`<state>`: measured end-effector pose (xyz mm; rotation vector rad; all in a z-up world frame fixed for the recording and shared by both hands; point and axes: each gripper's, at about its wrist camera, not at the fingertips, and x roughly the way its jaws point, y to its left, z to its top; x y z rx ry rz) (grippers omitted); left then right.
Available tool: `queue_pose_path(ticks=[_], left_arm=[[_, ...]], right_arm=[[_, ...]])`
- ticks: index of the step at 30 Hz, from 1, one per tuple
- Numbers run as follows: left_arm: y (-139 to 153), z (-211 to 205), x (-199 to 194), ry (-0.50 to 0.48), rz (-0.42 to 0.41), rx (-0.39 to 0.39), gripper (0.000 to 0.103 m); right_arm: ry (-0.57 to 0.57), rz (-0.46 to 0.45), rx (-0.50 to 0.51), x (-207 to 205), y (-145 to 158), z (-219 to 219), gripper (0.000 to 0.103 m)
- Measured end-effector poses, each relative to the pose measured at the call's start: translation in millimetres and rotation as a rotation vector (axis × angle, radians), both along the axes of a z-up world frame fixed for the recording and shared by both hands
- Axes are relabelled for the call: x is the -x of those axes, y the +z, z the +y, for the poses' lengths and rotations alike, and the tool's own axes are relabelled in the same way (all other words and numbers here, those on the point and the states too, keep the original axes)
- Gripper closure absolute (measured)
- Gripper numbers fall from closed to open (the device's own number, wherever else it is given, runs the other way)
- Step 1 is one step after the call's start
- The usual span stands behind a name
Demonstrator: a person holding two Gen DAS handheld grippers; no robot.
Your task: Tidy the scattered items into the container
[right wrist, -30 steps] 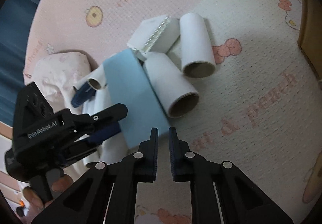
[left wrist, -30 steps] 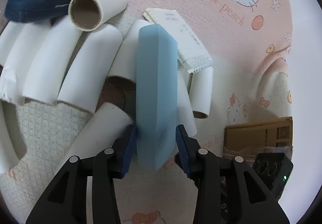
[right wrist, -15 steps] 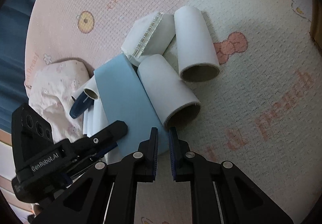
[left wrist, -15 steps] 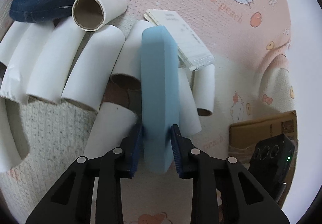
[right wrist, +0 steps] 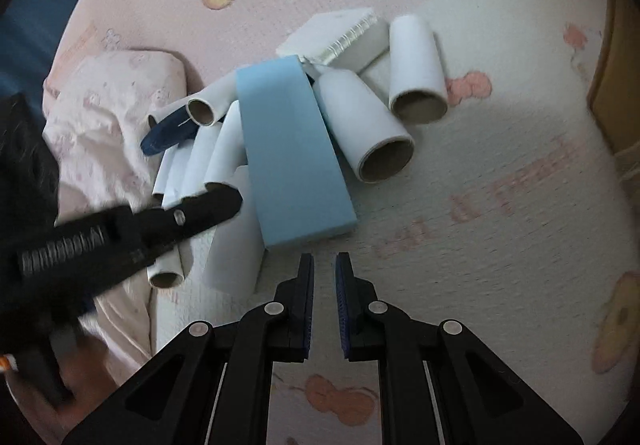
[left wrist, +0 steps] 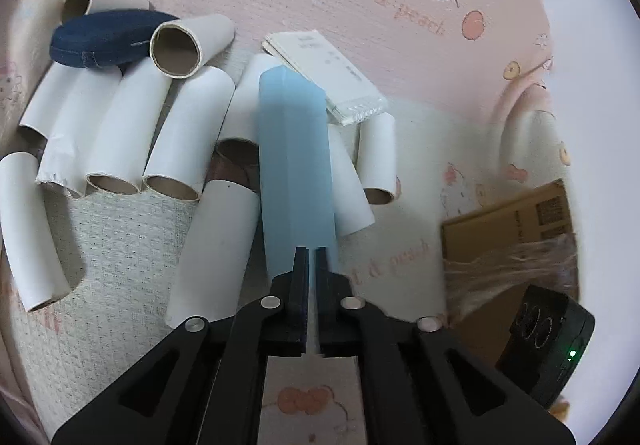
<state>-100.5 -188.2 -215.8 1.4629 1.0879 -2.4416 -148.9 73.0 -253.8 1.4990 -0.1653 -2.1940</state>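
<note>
A light blue foam block (left wrist: 294,173) lies on a heap of white cardboard tubes (left wrist: 188,133) on the pink blanket; it also shows in the right wrist view (right wrist: 292,153). My left gripper (left wrist: 312,257) is shut and empty just short of the block's near end; it shows from the side in the right wrist view (right wrist: 224,201). My right gripper (right wrist: 324,269) is nearly shut, a narrow gap between its jaws, empty, just in front of the block. A navy case (left wrist: 106,37) and a white packet (left wrist: 328,77) lie among the tubes.
A brown cardboard box (left wrist: 508,229) sits at the right of the left wrist view, its edge also at the right of the right wrist view (right wrist: 616,77). A crumpled pink cloth (right wrist: 104,101) lies left of the heap.
My left gripper has slipped back off the blue block and closed empty. The block now lies flat on the tubes. The right gripper has drawn closer to the block.
</note>
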Motion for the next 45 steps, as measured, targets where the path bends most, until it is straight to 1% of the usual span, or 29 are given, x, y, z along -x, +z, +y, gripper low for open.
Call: queue_pose_path(ticks=[1, 2, 3, 4, 5, 7, 8, 9, 10, 12, 15, 21, 23, 25, 28, 29, 32, 36, 39, 43, 44, 45], left_arm=[[0, -3, 0, -0.01, 0.004, -0.013, 0.062], [-2, -4, 1, -0.019, 0.005, -0.02, 0.052], [-5, -4, 1, -0.029, 0.006, -0.032, 0.048], [-9, -4, 2, -0.037, 0.004, -0.057, 0.048], [-14, -4, 2, -0.037, -0.005, -0.081, 0.048], [-30, -6, 4, -0.016, -0.037, -0.137, 0.048], [-35, -6, 3, -0.008, -0.043, -0.144, 0.048], [-39, -6, 3, 0.002, -0.043, -0.156, 0.048], [-43, -6, 4, 0.004, -0.026, -0.181, 0.048], [-44, -5, 6, 0.003, -0.03, -0.184, 0.048], [-44, -2, 12, -0.007, -0.03, -0.162, 0.048], [-45, -8, 17, 0.015, -0.008, -0.176, 0.048], [-46, -10, 20, 0.028, -0.006, -0.176, 0.052], [-50, -11, 22, 0.031, -0.033, -0.159, 0.07], [-49, -14, 20, 0.036, -0.018, -0.161, 0.071], [-48, -14, 19, 0.037, -0.015, -0.161, 0.071], [-48, -13, 17, 0.034, -0.013, -0.176, 0.072], [-41, -3, 8, 0.03, 0.0, -0.141, 0.072], [-34, 2, -4, 0.036, 0.015, -0.14, 0.072], [-28, 6, -28, 0.055, 0.033, -0.139, 0.072], [-26, 8, -35, 0.059, 0.037, -0.133, 0.072], [-24, 9, -40, 0.062, 0.039, -0.125, 0.072]], right_arm=[[-0.018, 0.019, -0.008, 0, 2, 3, 0.093], [-0.032, 0.027, -0.022, 0, 2, 5, 0.086], [-0.033, 0.029, -0.05, 0, 1, 4, 0.077], [-0.025, 0.031, -0.08, 0, 0, 3, 0.052], [-0.009, 0.044, -0.104, -1, -1, 0, 0.04], [0.026, 0.06, -0.1, -6, -7, -5, 0.04], [0.027, 0.057, -0.099, -7, -11, -7, 0.04], [0.025, 0.05, -0.107, -7, -16, -8, 0.04], [0.031, 0.044, -0.118, -6, -20, -10, 0.04], [0.046, 0.068, -0.136, -5, -24, -14, 0.04], [0.079, 0.083, -0.154, 2, -30, -22, 0.04], [0.133, 0.138, -0.186, 16, -35, -35, 0.04], [0.145, 0.147, -0.164, 21, -36, -35, 0.04], [0.141, 0.147, -0.124, 28, -37, -33, 0.04], [0.142, 0.124, -0.067, 39, -36, -30, 0.04], [0.147, 0.12, -0.055, 41, -36, -30, 0.044], [0.145, 0.098, -0.017, 44, -34, -23, 0.045], [0.111, 0.071, 0.007, 40, -27, -18, 0.045], [0.072, 0.048, 0.028, 31, -20, -14, 0.045], [0.064, 0.034, 0.026, 14, -9, -18, 0.046], [0.066, 0.029, 0.031, -2, -6, -18, 0.047], [0.063, 0.015, 0.046, -9, -4, -18, 0.047]])
